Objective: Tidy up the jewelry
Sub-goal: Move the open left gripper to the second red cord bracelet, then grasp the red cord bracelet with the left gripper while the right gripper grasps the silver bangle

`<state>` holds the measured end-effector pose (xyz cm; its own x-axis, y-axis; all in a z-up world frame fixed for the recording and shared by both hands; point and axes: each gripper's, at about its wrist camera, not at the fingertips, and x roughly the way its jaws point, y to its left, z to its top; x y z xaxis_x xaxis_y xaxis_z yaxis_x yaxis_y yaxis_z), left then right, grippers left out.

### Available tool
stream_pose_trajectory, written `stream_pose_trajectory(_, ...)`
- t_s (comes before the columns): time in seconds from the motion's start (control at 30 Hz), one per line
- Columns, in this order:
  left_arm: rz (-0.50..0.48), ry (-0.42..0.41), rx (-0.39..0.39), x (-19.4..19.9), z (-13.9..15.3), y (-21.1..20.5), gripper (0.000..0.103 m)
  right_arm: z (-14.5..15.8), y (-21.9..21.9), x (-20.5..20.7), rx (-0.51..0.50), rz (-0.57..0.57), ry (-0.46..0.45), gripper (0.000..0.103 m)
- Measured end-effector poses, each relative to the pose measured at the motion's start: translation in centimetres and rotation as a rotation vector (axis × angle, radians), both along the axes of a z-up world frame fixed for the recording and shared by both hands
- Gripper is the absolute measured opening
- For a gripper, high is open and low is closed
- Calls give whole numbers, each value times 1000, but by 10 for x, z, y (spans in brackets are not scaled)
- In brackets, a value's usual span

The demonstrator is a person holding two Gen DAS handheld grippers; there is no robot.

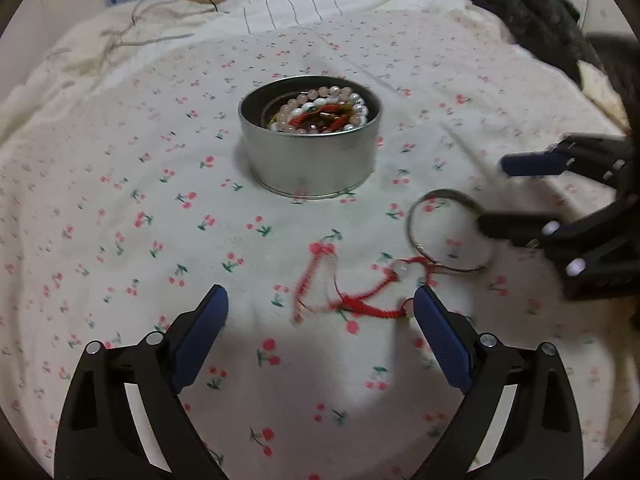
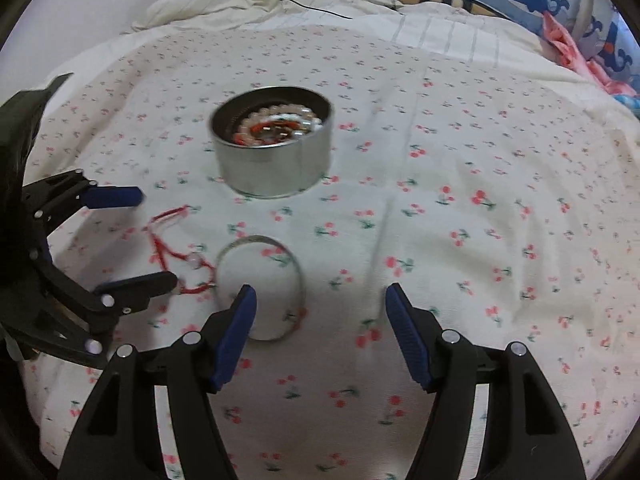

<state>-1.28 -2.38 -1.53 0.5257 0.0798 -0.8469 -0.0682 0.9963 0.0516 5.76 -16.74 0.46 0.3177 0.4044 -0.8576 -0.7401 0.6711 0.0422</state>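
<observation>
The left gripper (image 1: 320, 308), nearest the lens at six o'clock in its own wrist view, hangs with its blue-padded fingers (image 1: 204, 332) spread wide and nothing between the pads. Just past its tips a red cord bracelet (image 1: 348, 300) lies loose on the cherry-print bedspread (image 1: 120, 200), one end beside the right-hand finger. At about three o'clock a silver bangle (image 1: 436, 236) lies flat on the cloth, touching the red cord at its near edge. The right gripper (image 1: 492, 196) reaches in from the three o'clock edge, fingers parted; its lower finger overlaps the bangle's rim, though contact cannot be told. In the right wrist view the bangle (image 2: 260, 288) sits partly behind that gripper's left finger (image 2: 236, 332). Beyond, at twelve o'clock, a round metal tin (image 1: 310, 140) stands open, filled with bead bracelets (image 1: 320, 110). A rumpled white quilt (image 1: 280, 4) lies farthest back.
</observation>
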Motion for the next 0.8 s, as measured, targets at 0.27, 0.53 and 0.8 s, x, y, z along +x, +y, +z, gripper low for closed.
stream_pose_trajectory(0.27,310,-53,-241,-21,16,84,72,4,1,-3,56,27,30,65)
stream_pose_trajectory(0.53,195,-10,-165,-3,5,50,85,-1,17,-12,95,77,35,65)
stream_pose_trajectory(0.8,205,-12,-136,-4,7,50,18,-11,21,-6,89,62,68,19)
